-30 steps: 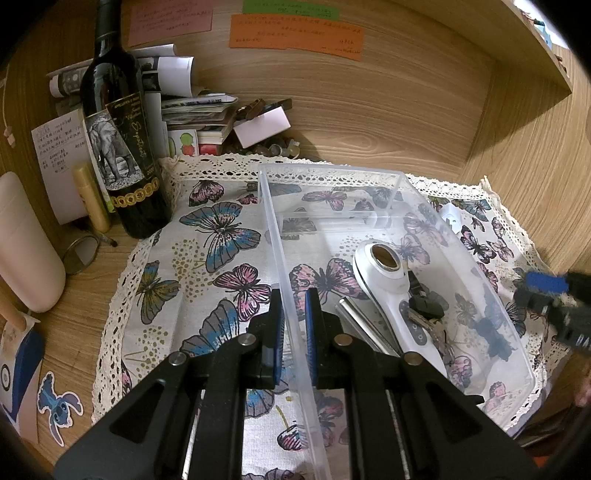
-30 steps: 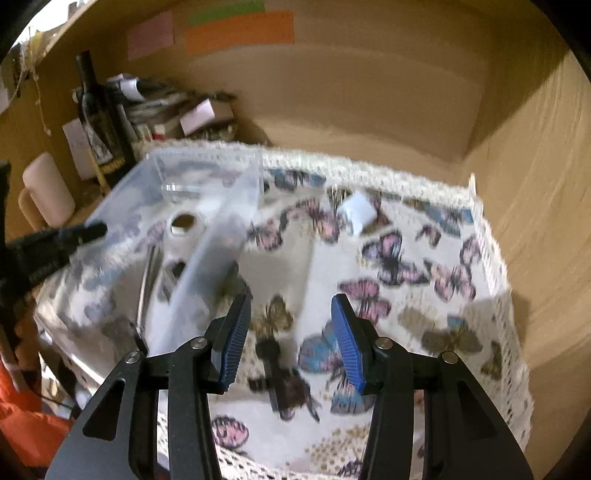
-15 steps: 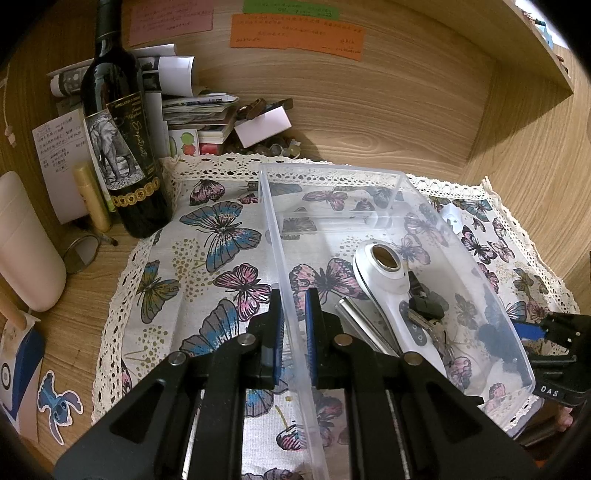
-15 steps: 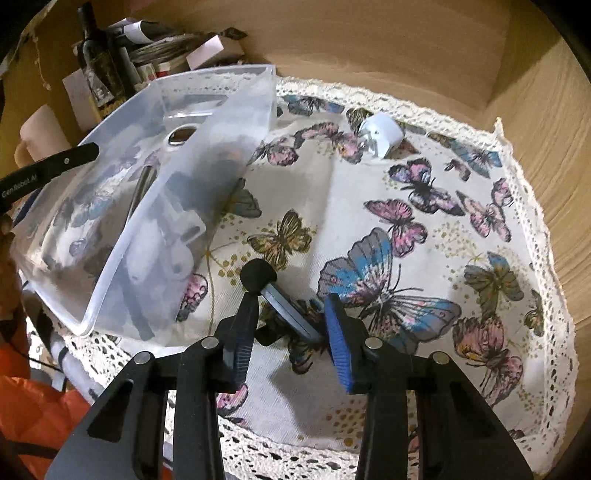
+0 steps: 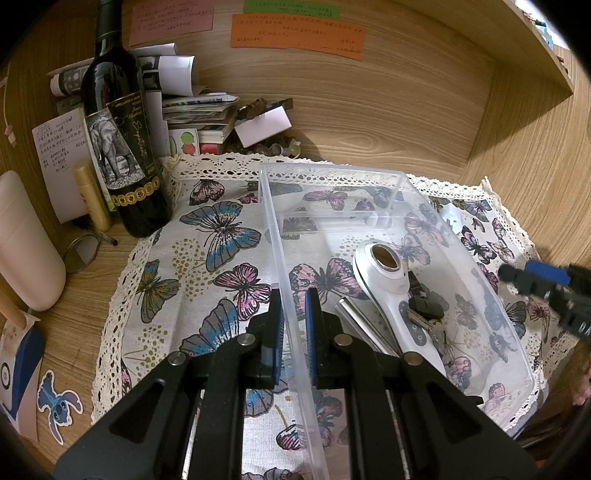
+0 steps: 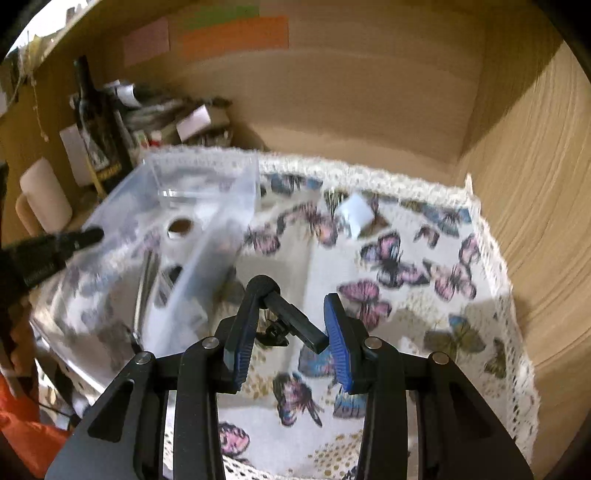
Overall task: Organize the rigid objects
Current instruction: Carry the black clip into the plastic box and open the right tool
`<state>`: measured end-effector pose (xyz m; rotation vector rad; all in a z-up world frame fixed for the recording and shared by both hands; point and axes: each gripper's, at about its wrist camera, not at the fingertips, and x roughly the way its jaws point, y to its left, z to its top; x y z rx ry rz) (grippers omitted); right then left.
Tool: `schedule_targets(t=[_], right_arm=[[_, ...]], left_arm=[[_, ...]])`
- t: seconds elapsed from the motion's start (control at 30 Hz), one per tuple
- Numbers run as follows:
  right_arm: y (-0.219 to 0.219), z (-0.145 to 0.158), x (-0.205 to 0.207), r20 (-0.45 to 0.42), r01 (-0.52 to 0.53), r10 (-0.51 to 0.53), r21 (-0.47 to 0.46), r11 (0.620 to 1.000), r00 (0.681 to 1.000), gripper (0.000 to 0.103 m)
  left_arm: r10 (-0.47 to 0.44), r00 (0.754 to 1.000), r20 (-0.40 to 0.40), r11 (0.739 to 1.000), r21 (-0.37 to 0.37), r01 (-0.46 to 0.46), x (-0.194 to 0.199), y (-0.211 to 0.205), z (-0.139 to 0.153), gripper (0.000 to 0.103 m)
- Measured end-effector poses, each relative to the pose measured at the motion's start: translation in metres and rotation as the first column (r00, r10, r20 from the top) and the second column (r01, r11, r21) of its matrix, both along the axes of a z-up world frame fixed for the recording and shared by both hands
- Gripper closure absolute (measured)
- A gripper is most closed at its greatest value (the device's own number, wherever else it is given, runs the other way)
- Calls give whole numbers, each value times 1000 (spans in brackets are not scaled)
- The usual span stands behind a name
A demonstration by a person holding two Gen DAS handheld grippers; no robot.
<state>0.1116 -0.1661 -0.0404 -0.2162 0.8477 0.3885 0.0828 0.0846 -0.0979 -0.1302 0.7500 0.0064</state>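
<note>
A clear plastic bin [image 5: 369, 177] stands on the butterfly cloth [image 5: 207, 266]. It holds a white handheld device [image 5: 388, 280], a metal rod [image 5: 360, 325] and a bunch of keys [image 5: 424, 314]. My left gripper [image 5: 294, 328] is shut on the bin's left wall. My right gripper [image 6: 291, 336] is shut on a small black clip-like object [image 6: 288, 314] and holds it above the cloth, right of the bin [image 6: 207, 192]. It shows in the left wrist view [image 5: 539, 280] at the right edge. A white charger cube [image 6: 354, 216] lies on the cloth beyond.
A dark wine bottle [image 5: 122, 147], a gold tube [image 5: 92, 197], a cream bottle [image 5: 26, 243] and a stack of papers [image 5: 199, 114] crowd the left and back. Wooden walls [image 5: 406, 110] close the back and right. Sticky notes [image 5: 295, 31] hang above.
My right gripper dropped to the cloth, closed on the black object and has lifted it up. My left gripper stays clamped on the bin wall.
</note>
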Motion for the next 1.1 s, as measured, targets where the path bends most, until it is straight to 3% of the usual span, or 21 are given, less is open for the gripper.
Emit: schedule_targets(t=[0.43,0.77,1.1], right_arm=[[36,33,0,103,-123,115,72,990,988,69],[73,19,4,67,-229,225,59,972,972,69],[92,2,10,27,-272,271,30,962,962,69]], left_arm=[[0,1000,-1,1000,0,0,0,0,0,93],[-1,1000,-3,1000,7,1,-1,-1,-1,93],[0,1000,-4,1000,8,0,-1,-2,-1,93]])
